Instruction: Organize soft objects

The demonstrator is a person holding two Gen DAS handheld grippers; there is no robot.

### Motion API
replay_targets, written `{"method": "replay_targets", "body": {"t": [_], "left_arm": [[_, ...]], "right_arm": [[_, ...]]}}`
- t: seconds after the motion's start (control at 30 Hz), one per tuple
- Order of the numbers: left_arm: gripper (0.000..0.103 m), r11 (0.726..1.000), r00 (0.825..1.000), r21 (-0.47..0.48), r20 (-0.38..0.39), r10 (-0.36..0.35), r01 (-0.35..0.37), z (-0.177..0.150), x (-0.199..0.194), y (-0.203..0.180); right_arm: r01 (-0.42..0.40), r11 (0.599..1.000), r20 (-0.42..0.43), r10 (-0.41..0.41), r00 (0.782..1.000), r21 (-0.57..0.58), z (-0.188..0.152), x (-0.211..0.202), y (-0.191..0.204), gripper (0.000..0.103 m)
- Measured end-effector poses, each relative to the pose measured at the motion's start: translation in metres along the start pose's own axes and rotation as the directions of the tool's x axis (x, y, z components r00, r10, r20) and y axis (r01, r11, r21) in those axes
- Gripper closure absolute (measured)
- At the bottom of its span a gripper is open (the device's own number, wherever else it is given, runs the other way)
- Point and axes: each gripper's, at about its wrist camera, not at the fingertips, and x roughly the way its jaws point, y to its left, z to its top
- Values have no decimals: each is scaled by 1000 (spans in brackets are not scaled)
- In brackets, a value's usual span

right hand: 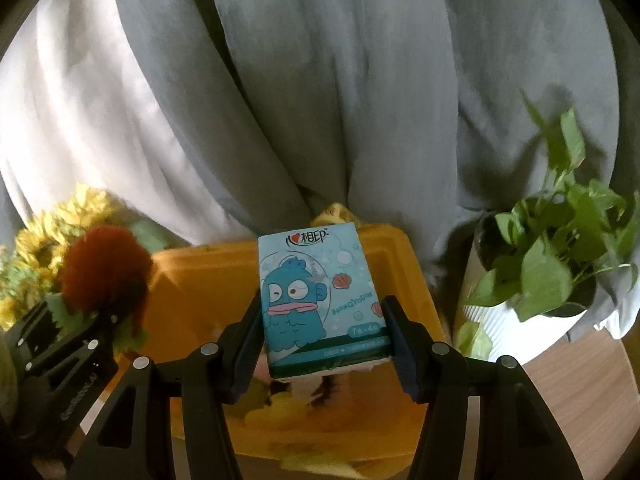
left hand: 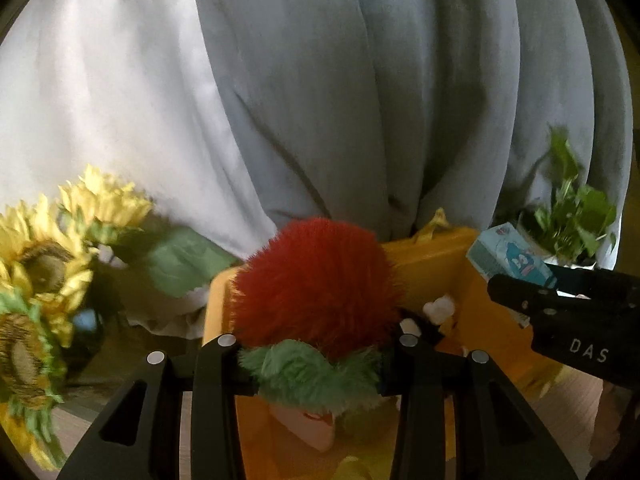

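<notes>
Gripping tissue pack marked "HANGYODON"; other print too blurred.

backdrop: grey curtain | floor: wood | light: dim

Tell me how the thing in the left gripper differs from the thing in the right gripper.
The plush toy is round and shaggy, red with a green ruff; the tissue pack is flat, boxy and smooth.
The toy has no print; the pack shows a blue cartoon fish and lettering.
The toy bulges past the left gripper; the pack stands upright between the fingers of the right gripper.
Both are gripped and held over the yellow bin.
</notes>
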Motion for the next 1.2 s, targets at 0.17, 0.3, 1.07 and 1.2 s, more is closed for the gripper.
{"method": "replay_targets", "body": {"t": [0.17, 0.3, 1.07, 1.2], "left_arm": [[64, 1000, 998, 0, -55, -3, 3, -6, 16, -3], [60, 1000, 996, 5, -85, -4, 4, -9, 27, -4], [24, 996, 995, -54, -69, 65, -69, -9, -35, -2], [19, 992, 995, -80, -43, 94, -97, -10, -65, 0]], "right_arm": [[12, 1000, -39, -13, 999, -11, -3, 16, 0, 45], [9, 1000, -74, -10, 997, -8, -4, 30, -3, 45], [12, 1000, -35, -11, 999, 13, -18, -14, -3, 32], [16, 1000, 3, -16, 1000, 11, -22, -43, 3, 26]]}}
